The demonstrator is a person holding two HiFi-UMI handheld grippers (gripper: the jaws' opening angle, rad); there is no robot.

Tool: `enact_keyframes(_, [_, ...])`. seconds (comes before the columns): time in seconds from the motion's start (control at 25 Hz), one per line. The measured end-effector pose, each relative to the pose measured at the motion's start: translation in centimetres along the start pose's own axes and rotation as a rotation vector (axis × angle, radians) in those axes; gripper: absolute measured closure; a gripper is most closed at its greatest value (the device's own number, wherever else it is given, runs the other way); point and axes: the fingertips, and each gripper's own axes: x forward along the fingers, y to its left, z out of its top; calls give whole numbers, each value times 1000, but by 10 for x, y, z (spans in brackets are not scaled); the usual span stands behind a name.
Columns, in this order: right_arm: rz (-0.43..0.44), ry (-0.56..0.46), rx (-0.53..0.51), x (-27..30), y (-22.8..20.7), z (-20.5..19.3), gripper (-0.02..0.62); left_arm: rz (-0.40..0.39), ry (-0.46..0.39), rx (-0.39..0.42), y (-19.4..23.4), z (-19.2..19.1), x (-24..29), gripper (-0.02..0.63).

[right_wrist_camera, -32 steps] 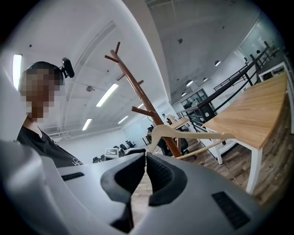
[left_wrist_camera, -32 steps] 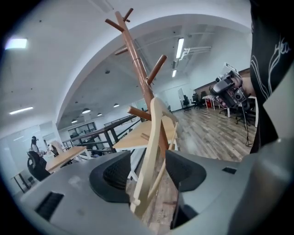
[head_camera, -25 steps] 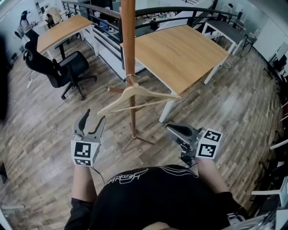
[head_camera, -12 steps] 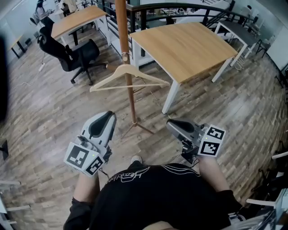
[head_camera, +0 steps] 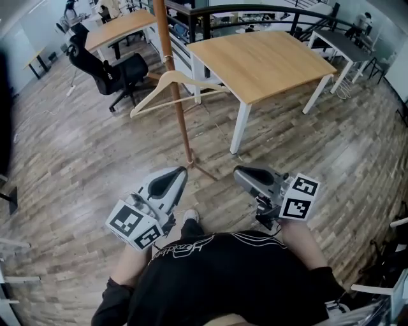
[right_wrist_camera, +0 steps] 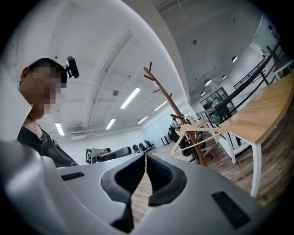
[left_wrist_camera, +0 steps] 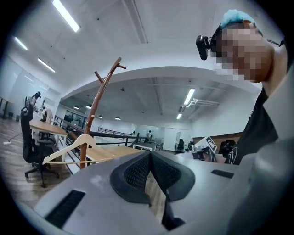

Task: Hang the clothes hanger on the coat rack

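Observation:
The pale wooden clothes hanger (head_camera: pixel 176 85) hangs by its hook on the brown coat rack (head_camera: pixel 169 70), tilted down to the left, with neither gripper touching it. My left gripper (head_camera: pixel 182 171) is shut and empty, held low near the person's body, short of the rack's foot (head_camera: pixel 194 164). My right gripper (head_camera: pixel 238 174) is also shut with nothing in it, to the right of the foot. In the left gripper view the hanger (left_wrist_camera: pixel 69 148) and rack (left_wrist_camera: pixel 97 110) lie far beyond the closed left gripper (left_wrist_camera: pixel 150 154). The right gripper view shows the hanger (right_wrist_camera: pixel 198 132) and rack (right_wrist_camera: pixel 171 109) past the right gripper (right_wrist_camera: pixel 146 155).
A wooden table on white legs (head_camera: pixel 262 58) stands right of the rack. A black office chair (head_camera: pixel 120 70) and another desk (head_camera: pixel 122 27) are to its left, with a dark railing (head_camera: pixel 255 11) behind. The person's shoe (head_camera: pixel 190 217) is between the grippers on the plank floor.
The left gripper was open just below the hanger; it has shut, rolled and drawn back toward the body. The hanger stays on the rack. The right gripper stayed shut.

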Motion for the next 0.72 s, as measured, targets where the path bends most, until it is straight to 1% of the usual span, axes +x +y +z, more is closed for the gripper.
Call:
enact_keyframes(0.08, [2, -8, -6, -12, 9, -3, 554, -11, -5, -17, -18, -2, -2, 598])
enact_keyframes(0.2, [-1, -5, -45, -25, 23, -7, 555, -45, -15, -55, -40, -5, -4, 598])
enact_keyframes(0.4, [10, -3, -88, -36, 43, -12, 555, -85, -8, -71, -66, -10, -4, 600])
enact_keyframes(0.72, [2, -23, -94, -55, 57, -14, 554, -78, 10, -75, -85, -18, -5, 600])
